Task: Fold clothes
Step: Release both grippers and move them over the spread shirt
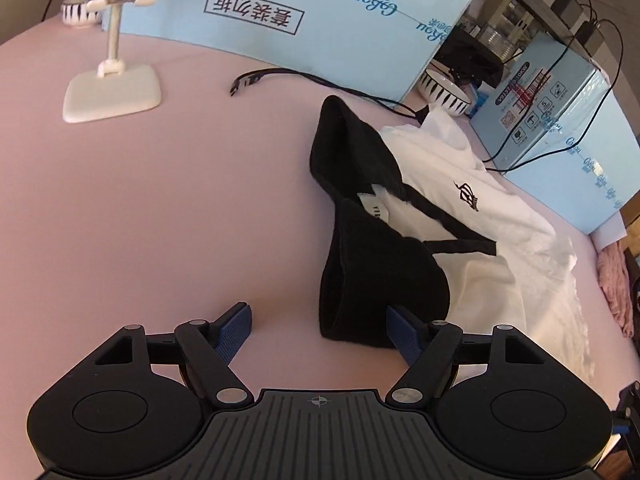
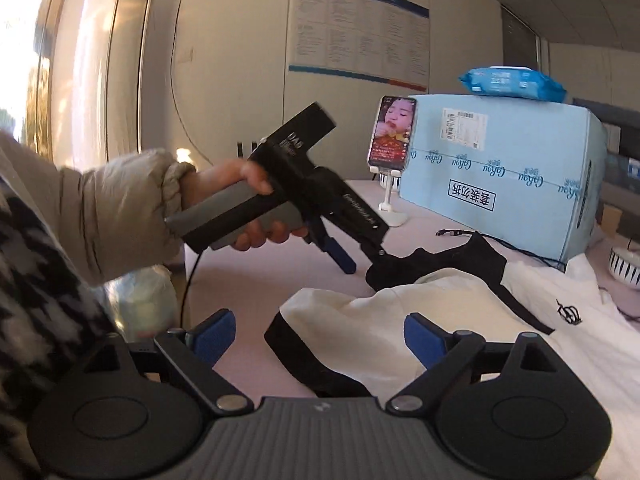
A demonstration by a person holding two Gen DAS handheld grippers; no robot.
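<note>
A white shirt (image 1: 480, 216) with black sleeves and a small black logo lies crumpled on the pink table (image 1: 160, 208). One black sleeve (image 1: 376, 280) runs toward my left gripper (image 1: 320, 332), which is open; the sleeve's end lies between the fingers, close to the right pad (image 1: 404, 338). In the right wrist view my right gripper (image 2: 320, 340) is open low over the shirt (image 2: 500, 320), and a white sleeve with a black cuff (image 2: 320, 356) lies between its fingers. A person's hand (image 2: 248, 200) holds the left gripper (image 2: 364, 262) at the black sleeve (image 2: 432, 264).
A phone on a white stand (image 1: 114, 60) is at the back left. A large blue box (image 1: 340, 28) and a second blue box (image 1: 560, 128) line the back. A black cable (image 1: 288, 76), a striped bowl (image 1: 446, 92) and a pink cloth (image 1: 616, 284) lie nearby.
</note>
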